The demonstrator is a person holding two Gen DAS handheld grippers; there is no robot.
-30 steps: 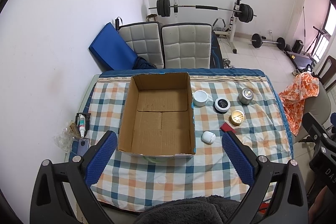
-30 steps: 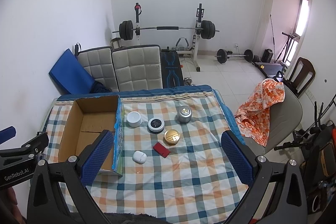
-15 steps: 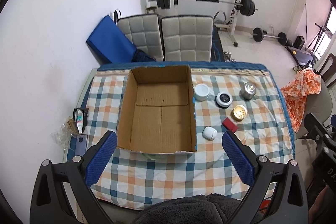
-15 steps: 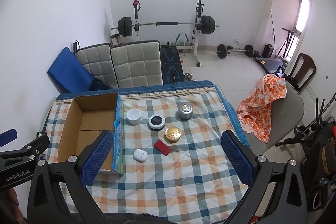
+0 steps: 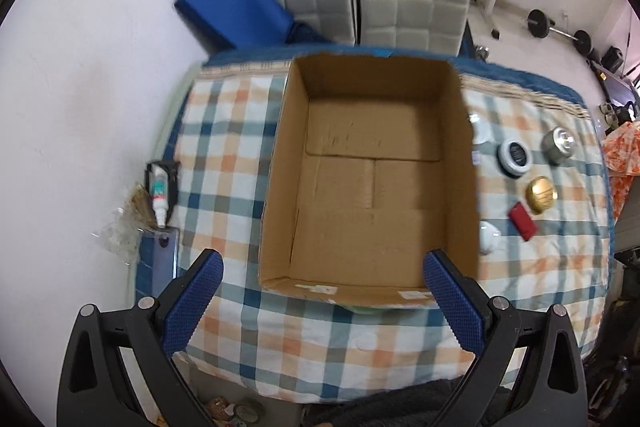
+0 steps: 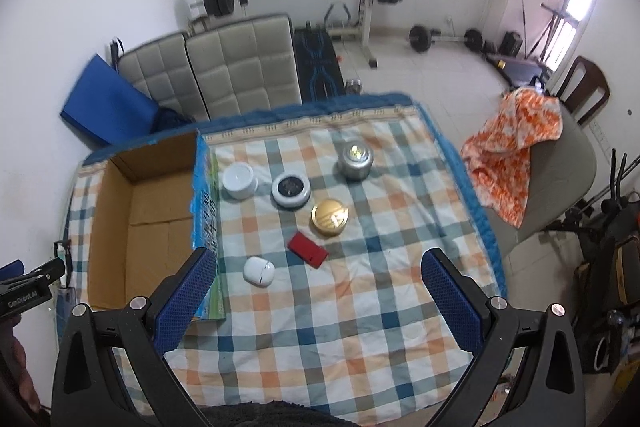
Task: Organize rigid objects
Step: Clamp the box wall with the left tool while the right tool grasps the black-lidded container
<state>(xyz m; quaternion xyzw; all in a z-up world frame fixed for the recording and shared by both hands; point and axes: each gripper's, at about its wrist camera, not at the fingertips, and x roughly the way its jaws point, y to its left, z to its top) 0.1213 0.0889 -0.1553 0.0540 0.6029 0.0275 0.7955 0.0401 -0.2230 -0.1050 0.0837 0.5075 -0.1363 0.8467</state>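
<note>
An open, empty cardboard box (image 5: 372, 187) (image 6: 140, 227) sits on the left of a checked tablecloth. To its right lie a white jar (image 6: 239, 181), a black-lidded jar (image 6: 291, 190), a silver tin (image 6: 355, 161), a gold tin (image 6: 329, 217), a red case (image 6: 308, 249) and a white earbud case (image 6: 259, 270). My left gripper (image 5: 322, 303) is open and empty, above the box's near wall. My right gripper (image 6: 318, 301) is open and empty, above the cloth near the earbud case.
A small glue bottle (image 5: 159, 195) and clear wrappers lie at the table's left edge. Grey padded chairs (image 6: 224, 67) and a blue mat (image 6: 108, 109) stand behind the table. A chair with orange cloth (image 6: 516, 143) stands at right. Gym weights are at the back.
Both grippers have moved forward and down toward the table; the box and small objects look larger. Nothing on the table has moved. Both grippers stay open.
</note>
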